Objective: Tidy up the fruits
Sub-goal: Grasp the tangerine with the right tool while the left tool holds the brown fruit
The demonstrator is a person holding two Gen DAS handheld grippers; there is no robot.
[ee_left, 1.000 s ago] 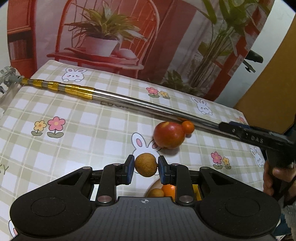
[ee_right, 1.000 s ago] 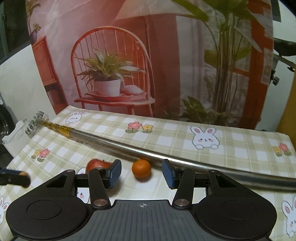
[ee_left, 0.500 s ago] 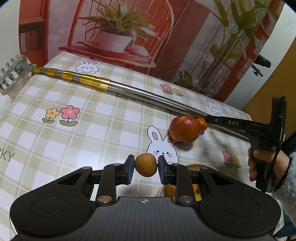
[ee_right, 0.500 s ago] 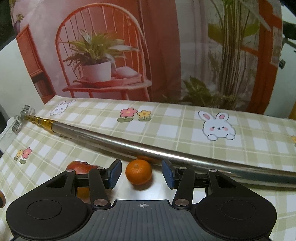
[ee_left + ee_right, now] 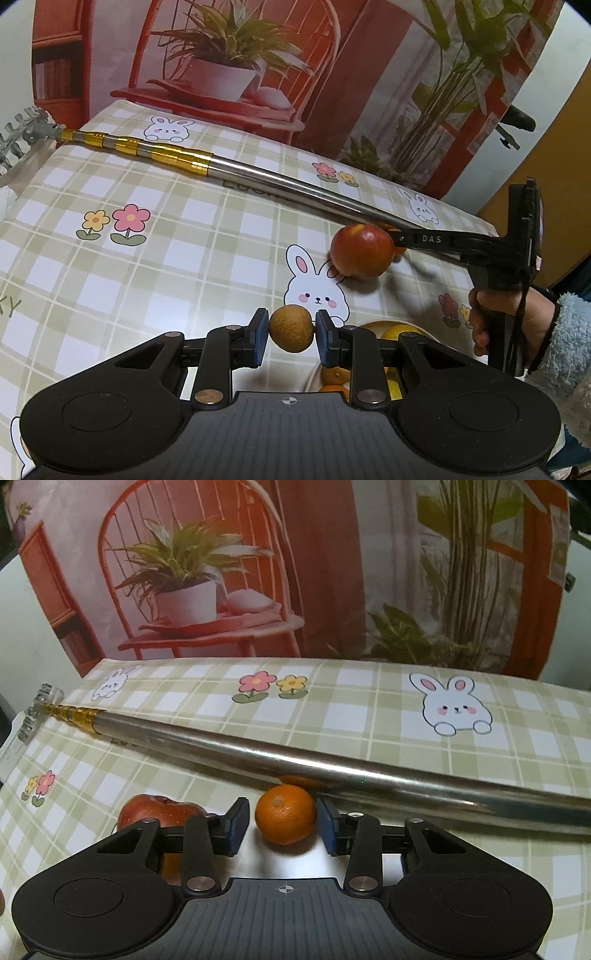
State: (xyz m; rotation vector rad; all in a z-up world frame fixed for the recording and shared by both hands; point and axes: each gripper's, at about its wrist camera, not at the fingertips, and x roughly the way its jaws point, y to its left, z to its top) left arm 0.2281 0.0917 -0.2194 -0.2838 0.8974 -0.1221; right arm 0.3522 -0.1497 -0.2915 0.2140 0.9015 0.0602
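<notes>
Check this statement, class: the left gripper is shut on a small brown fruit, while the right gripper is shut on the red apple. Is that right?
Not quite. The left gripper is indeed shut on the small brown fruit, but the right wrist view shows the right gripper open, its fingers on either side of the small orange on the tablecloth. The red apple sits to the left, outside the fingers.

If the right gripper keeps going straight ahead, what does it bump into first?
Most likely the small orange, sitting on the table between the right gripper's open fingers. Just behind it lies the silver pole, though depth is hard to judge.
</notes>
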